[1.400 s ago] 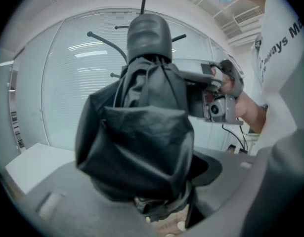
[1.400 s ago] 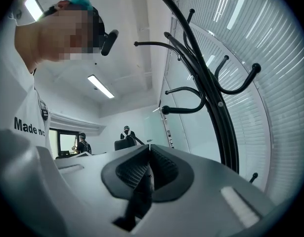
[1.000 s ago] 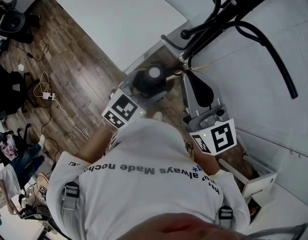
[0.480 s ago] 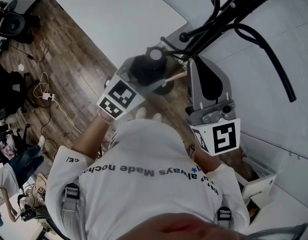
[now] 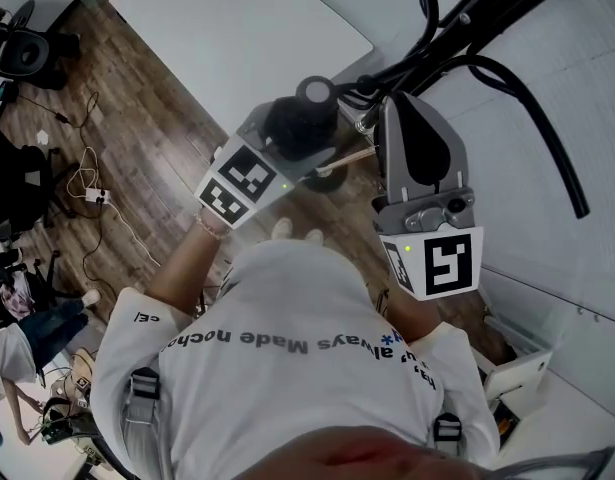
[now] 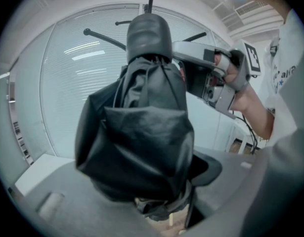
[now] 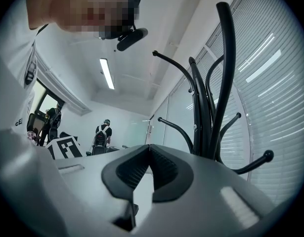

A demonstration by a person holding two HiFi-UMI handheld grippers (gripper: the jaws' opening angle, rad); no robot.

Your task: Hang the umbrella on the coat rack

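Observation:
A folded black umbrella [image 5: 312,103] is clamped in my left gripper [image 5: 287,143], and its bunched fabric [image 6: 142,132] fills the left gripper view. My right gripper [image 5: 392,118] stands just right of the umbrella's top with its jaws shut. A thin tan cord [image 5: 349,155] runs from the umbrella to them and looks pinched. In the right gripper view the ribbed pads [image 7: 161,164] meet. The black coat rack [image 5: 487,28] with its curved hooks [image 7: 211,107] rises right beside and above both grippers.
A white tabletop [image 5: 237,28] lies at the far left. Below it, cables and a power strip [image 5: 92,193] lie on the wood floor. A white box [image 5: 517,368] stands at the lower right. Window blinds [image 7: 270,83] are behind the rack. People [image 7: 102,132] stand far off.
Both grippers have risen with the umbrella towards the rack's hooks. The right gripper has rolled and now stands closer to the umbrella's top.

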